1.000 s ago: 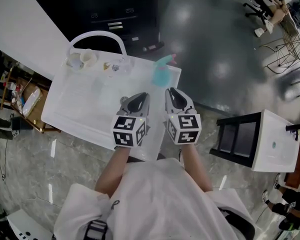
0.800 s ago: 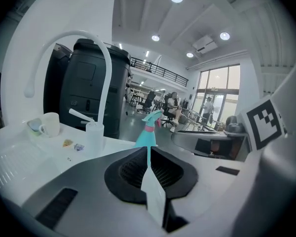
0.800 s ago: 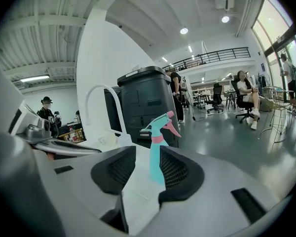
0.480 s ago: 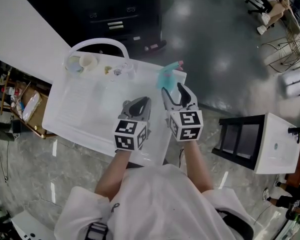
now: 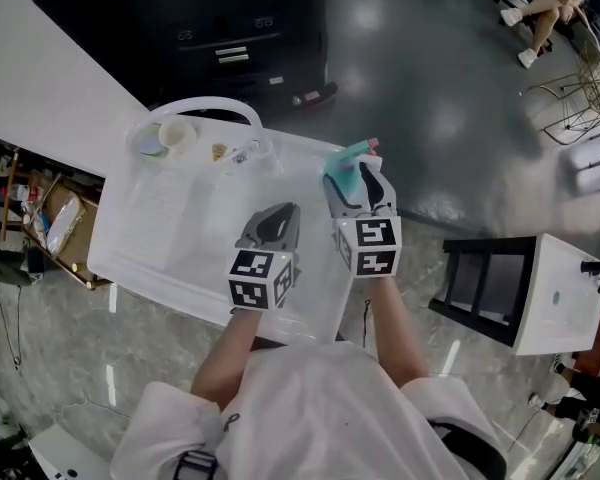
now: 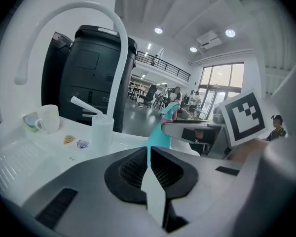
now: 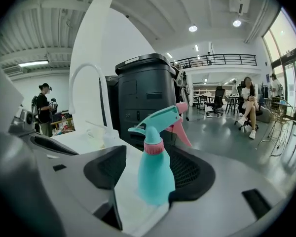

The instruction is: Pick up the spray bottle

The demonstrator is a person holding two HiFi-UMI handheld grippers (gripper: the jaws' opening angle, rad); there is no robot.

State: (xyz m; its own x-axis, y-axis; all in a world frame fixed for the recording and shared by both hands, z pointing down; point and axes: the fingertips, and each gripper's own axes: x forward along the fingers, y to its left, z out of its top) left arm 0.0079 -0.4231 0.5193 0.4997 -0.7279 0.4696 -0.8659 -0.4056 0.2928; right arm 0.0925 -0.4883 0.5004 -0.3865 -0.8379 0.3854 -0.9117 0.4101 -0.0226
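Teal spray bottle upright between jaws of opening right claw; left claw pressed together.

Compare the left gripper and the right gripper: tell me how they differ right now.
The left gripper has its jaws together and empty; the right gripper has its jaws opening, with the spray bottle standing between them, unpressed. The right gripper reaches farther across the white counter than the left gripper. Both carry a marker cube.

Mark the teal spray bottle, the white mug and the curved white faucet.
Teal plastic spray bottle (image 7: pixel 155 179): right gripper view, on its body.
White mug (image 6: pixel 50 118): left gripper view, side wall.
Curved white faucet (image 6: pixel 120 73): left gripper view, upright pipe.
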